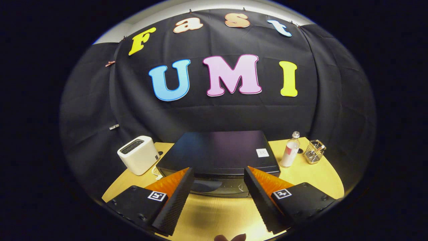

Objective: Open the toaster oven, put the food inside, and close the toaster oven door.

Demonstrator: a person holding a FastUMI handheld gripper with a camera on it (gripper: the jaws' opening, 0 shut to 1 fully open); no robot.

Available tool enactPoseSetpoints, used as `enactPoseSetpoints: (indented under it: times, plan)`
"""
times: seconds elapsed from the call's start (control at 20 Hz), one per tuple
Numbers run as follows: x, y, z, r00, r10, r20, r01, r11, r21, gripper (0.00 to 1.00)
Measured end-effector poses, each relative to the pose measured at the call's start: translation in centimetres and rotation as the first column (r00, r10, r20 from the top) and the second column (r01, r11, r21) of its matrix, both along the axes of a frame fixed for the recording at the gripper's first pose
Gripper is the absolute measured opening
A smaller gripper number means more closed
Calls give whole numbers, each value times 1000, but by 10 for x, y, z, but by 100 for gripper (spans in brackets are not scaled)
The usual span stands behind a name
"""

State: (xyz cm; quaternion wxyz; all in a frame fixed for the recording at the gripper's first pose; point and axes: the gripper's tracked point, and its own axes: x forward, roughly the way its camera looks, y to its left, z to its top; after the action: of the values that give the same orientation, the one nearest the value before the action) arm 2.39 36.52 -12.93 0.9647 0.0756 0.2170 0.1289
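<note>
Fingers (219, 175) wide apart, empty, just before the black toaster oven (219, 155), apparently closed, mid-table (317, 177).

Tongs (219, 174) wide apart (facing toaster oven (219, 152)).

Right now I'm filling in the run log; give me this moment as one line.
gripper: open, holding nothing | toaster oven: just ahead, door closed | white toaster: beside oven | bottle: other side

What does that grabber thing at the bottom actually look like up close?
The gripper has two wedge-shaped fingers with finely ribbed inner faces. Each sits on a blocky black mount with screw heads, carrying a small square black-and-white marker.
</note>
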Motion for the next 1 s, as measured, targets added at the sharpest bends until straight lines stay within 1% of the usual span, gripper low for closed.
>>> enactPoseSetpoints:
  times: [0.4,0.55,0.6,0.7,0.85,1.0]
  plan:
    - [23,52,-57,992,-46,-119,40,998,-52,99]
    - [32,59,-66,989,-73,-127,66,996,-63,100]
    - [32,59,-71,986,-84,-146,74,994,-77,99]
    - [34,56,-73,984,-105,-142,90,990,-112,99]
    - [23,57,-72,987,-96,-127,84,991,-102,99]
    - [3,54,-77,984,-88,-152,75,993,-91,99]
